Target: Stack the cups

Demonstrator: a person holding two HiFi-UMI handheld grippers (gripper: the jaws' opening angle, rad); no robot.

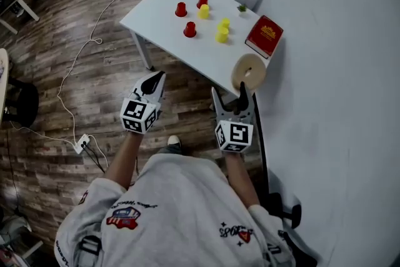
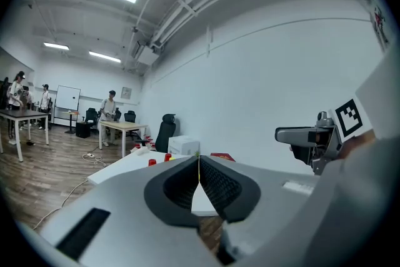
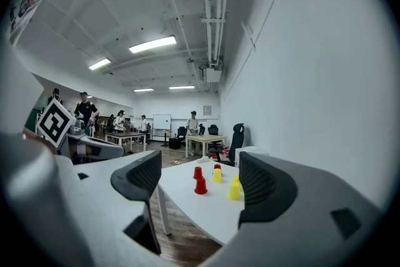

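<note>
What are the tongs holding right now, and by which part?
Nothing. The left tongs are shut and empty, the right tongs open and empty; the cups stand untouched on the table.

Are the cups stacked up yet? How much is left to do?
Nothing looks done yet: the three red cups and three yellow cups all sit singly on the white table, none on another. Nothing is in hand: the left gripper is shut and empty, the right gripper open and empty, both short of the table. All the stacking is left.
</note>
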